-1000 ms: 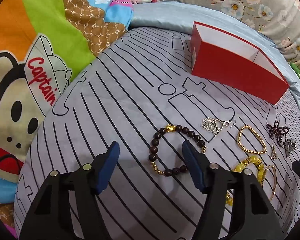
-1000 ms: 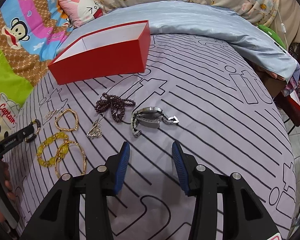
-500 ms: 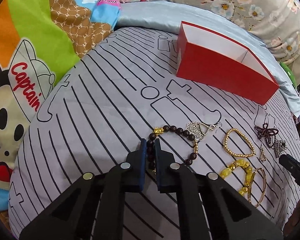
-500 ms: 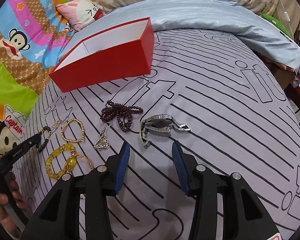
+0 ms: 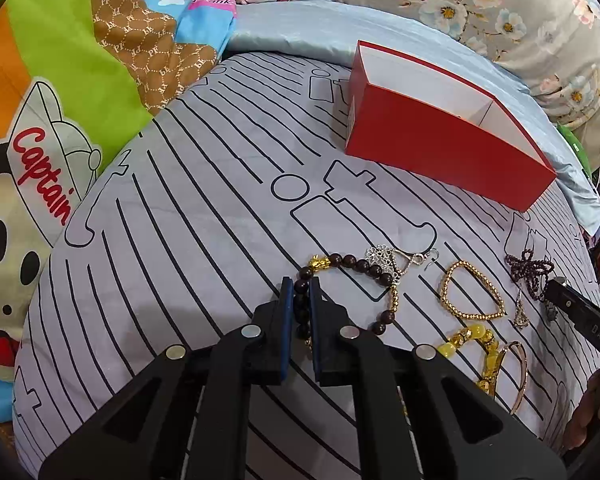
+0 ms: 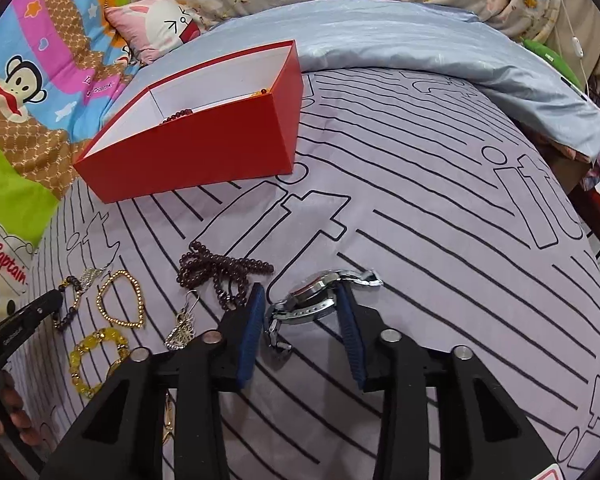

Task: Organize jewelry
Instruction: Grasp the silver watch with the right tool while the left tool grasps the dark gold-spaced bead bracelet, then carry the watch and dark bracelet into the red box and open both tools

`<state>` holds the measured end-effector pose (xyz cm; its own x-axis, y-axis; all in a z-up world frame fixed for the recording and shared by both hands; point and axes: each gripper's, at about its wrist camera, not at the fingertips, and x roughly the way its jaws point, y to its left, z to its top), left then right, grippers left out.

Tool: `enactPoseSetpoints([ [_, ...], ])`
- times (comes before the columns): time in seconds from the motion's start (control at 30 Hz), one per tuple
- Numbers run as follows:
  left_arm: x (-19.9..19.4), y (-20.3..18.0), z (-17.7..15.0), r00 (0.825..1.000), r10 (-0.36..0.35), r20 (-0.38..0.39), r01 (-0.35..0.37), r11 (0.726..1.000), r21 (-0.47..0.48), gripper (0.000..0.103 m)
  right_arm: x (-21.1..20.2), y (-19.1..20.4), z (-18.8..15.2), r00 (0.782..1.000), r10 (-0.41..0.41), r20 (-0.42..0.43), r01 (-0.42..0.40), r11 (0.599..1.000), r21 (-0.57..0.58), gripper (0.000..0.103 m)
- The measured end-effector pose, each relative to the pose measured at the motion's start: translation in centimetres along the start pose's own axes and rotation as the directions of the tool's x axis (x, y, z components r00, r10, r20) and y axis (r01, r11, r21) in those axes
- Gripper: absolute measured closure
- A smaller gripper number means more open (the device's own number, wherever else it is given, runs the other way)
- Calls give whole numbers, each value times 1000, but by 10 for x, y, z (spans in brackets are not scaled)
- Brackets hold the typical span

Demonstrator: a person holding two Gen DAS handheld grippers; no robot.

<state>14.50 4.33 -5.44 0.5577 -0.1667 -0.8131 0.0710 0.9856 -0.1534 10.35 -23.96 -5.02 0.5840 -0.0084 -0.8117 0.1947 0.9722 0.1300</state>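
My left gripper (image 5: 301,284) is shut on a dark brown bead bracelet (image 5: 360,266) with a gold charm, which still lies on the bed. My right gripper (image 6: 300,300) is open, its blue pads on either side of a silver wristwatch (image 6: 312,304) on the sheet. A red box (image 5: 440,144) with a white inside and a divider stands farther back; in the right wrist view the box (image 6: 204,152) holds some beads. A gold heart bracelet (image 5: 472,292), a yellow bead bracelet (image 5: 466,340) and a dark purple bead necklace (image 6: 220,270) lie between the grippers.
The jewelry lies on a grey sheet (image 5: 204,216) with black lines. A silver flower pendant (image 5: 388,258), a silver earring (image 6: 182,326) and a thin gold bangle (image 5: 520,376) lie nearby. A cartoon blanket (image 5: 40,120) lies left, a blue quilt (image 6: 420,48) behind.
My left gripper moved in and closed on the brown bead bracelet. My right gripper moved forward until the watch sat between its open fingers.
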Motion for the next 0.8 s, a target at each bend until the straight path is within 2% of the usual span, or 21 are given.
enactPoseSetpoints([
  [0.5, -14, -8, 5, 999, -51, 8, 51, 999, -13, 95, -16, -10, -4, 999, 16, 30, -17, 999, 34, 73],
  [0.8, -46, -29, 27, 993, -94, 75, 92, 995, 29, 95, -48, -8, 9, 995, 41, 94, -42, 999, 12, 74],
])
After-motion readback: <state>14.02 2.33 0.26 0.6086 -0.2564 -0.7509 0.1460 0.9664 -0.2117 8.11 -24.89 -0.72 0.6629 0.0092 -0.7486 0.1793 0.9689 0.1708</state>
